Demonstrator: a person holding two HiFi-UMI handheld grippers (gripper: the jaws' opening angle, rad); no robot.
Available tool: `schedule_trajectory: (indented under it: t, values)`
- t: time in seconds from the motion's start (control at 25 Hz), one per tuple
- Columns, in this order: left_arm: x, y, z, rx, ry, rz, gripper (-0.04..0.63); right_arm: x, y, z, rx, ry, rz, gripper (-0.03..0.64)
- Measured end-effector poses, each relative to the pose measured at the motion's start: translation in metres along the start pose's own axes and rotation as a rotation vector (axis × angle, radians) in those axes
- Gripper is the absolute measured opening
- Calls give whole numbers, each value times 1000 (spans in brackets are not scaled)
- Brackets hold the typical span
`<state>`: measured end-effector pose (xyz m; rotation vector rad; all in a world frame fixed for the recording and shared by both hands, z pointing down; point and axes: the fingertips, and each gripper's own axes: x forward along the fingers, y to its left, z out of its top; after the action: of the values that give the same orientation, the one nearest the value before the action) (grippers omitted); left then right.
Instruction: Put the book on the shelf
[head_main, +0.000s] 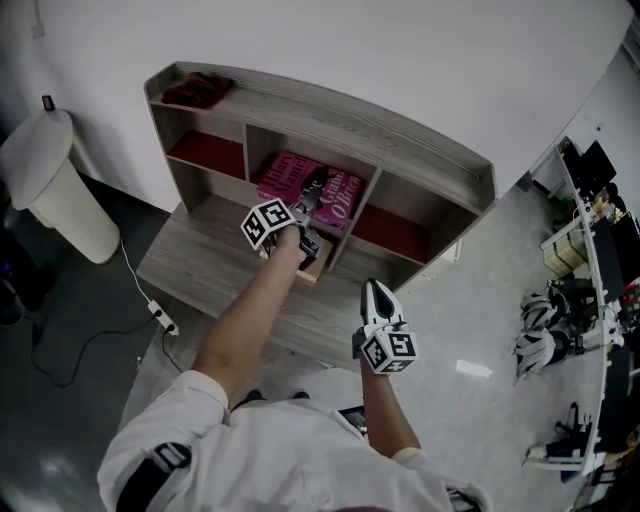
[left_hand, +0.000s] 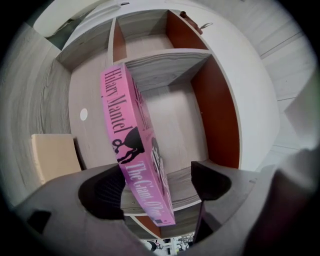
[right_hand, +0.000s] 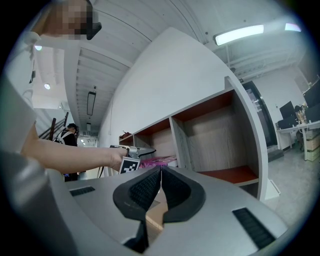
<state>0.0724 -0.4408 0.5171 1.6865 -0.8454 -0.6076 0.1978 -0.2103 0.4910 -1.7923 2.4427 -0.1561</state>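
A pink book (head_main: 300, 180) lies flat in the middle compartment of the grey wooden shelf (head_main: 330, 112). My left gripper (head_main: 311, 193) reaches level into that compartment. In the left gripper view the book (left_hand: 131, 145) passes between the wide-apart jaws of the left gripper (left_hand: 157, 186): its spine runs beside one pad and a clear gap separates it from the other pad (left_hand: 211, 179). The pads do not press on it. My right gripper (head_main: 376, 292) hangs back in front of the shelf, shut and empty, its pads (right_hand: 150, 189) touching each other.
A tan block (head_main: 316, 266) sits on the shelf's lower ledge under my left arm. A dark red cloth (head_main: 198, 90) lies on the shelf's top. A white bin (head_main: 52, 185) and a power strip (head_main: 160, 316) are at the left. Cluttered desks (head_main: 590, 260) stand at the right.
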Motion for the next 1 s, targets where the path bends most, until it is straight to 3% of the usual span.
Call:
schedule_trajectory:
  t: [0.2, 0.56, 0.8, 1.0]
  values:
    - [-3, 2, 0, 21, 6, -7, 411, 0, 2, -4, 4, 8, 2, 15]
    - [-18, 23, -13, -28, -4, -39, 411, -3, -1, -6, 0, 13, -2, 17]
    - [-53, 20, -25, 20, -14, -135, 408, -5, 1, -4, -5, 11, -3, 17]
    - [-87, 3, -29, 105, -32, -224, 395, -9, 2, 0, -19, 7, -1, 17]
